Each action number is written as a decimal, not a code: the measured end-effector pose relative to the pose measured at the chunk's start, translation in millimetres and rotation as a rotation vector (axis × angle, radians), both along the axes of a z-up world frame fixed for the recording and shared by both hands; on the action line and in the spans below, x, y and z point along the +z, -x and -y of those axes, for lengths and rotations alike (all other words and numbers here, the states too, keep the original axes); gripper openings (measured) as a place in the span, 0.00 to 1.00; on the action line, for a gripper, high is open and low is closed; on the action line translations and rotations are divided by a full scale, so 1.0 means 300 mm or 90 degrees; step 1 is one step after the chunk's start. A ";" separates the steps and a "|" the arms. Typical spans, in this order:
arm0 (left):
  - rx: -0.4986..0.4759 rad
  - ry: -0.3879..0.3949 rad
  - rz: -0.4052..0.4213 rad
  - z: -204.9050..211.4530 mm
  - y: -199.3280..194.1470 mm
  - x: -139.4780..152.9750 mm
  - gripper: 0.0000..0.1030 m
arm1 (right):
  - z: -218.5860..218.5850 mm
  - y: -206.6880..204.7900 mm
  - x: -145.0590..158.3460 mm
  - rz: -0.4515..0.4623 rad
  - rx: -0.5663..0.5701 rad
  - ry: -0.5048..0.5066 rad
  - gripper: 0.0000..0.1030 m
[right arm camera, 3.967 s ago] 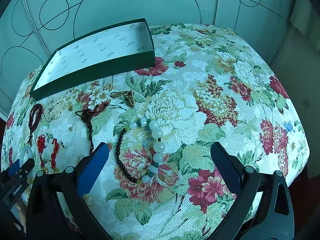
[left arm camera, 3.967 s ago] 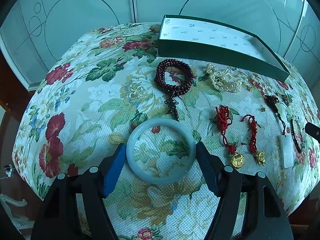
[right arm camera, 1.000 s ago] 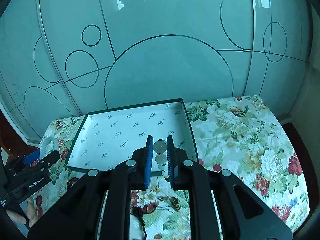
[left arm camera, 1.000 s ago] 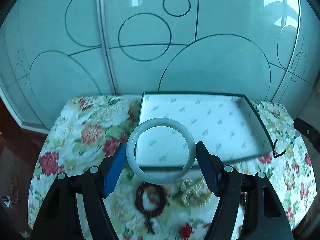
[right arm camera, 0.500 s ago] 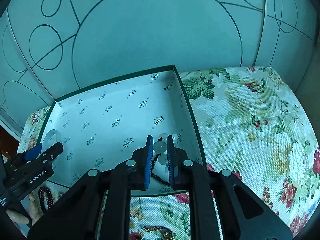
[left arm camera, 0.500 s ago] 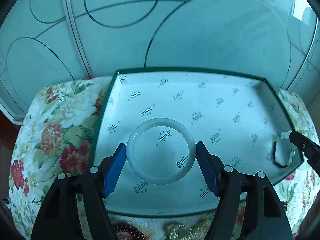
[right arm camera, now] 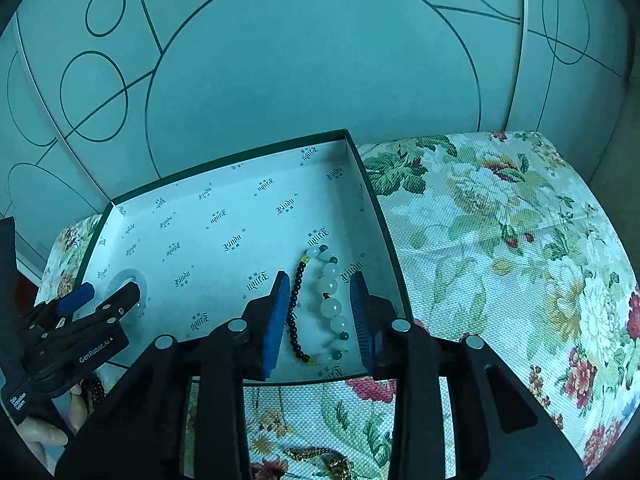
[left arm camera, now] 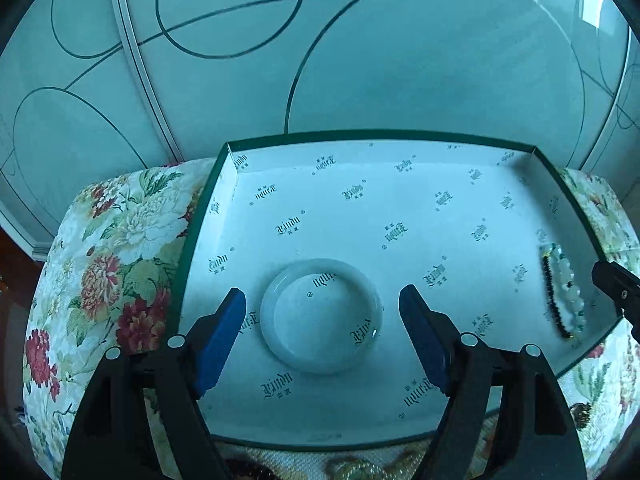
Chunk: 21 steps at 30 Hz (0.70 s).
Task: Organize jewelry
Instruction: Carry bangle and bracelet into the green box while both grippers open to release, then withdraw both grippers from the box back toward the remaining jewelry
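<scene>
Beside box, floral cloth, glass doors.

bangle and bead bracelet released into box

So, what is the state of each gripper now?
Left gripper: open, bangle released in the box.
Right gripper: open, bead bracelet released.

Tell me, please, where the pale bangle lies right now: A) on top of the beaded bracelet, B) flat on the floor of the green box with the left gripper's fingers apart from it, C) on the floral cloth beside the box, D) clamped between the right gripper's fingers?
B: the bangle rests flat inside the green box, with a gap on either side to the left gripper.
</scene>
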State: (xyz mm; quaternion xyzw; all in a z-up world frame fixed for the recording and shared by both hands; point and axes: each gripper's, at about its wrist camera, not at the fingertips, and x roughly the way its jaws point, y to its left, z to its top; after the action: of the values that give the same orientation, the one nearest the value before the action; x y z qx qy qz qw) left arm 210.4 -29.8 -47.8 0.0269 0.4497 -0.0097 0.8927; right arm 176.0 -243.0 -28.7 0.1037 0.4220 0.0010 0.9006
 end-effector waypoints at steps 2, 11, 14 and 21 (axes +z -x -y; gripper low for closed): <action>0.001 0.007 0.004 -0.011 0.024 0.037 0.76 | 0.000 0.032 0.032 0.013 0.001 -0.002 0.30; 0.025 0.035 -0.003 -0.131 0.198 0.110 0.76 | -0.019 0.224 0.060 0.008 0.003 -0.005 0.31; 0.038 0.042 -0.013 -0.174 0.268 0.104 0.76 | -0.024 0.285 0.033 -0.009 0.007 -0.003 0.32; 0.063 0.049 -0.045 -0.214 0.419 0.056 0.76 | -0.030 0.393 -0.031 -0.041 0.018 0.001 0.32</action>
State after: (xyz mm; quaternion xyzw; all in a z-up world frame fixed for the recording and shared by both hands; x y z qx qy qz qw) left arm 84.8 34.5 -31.0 -0.0299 0.4812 0.0163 0.8759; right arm 58.0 -234.0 -38.1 0.0971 0.4523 0.0105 0.8865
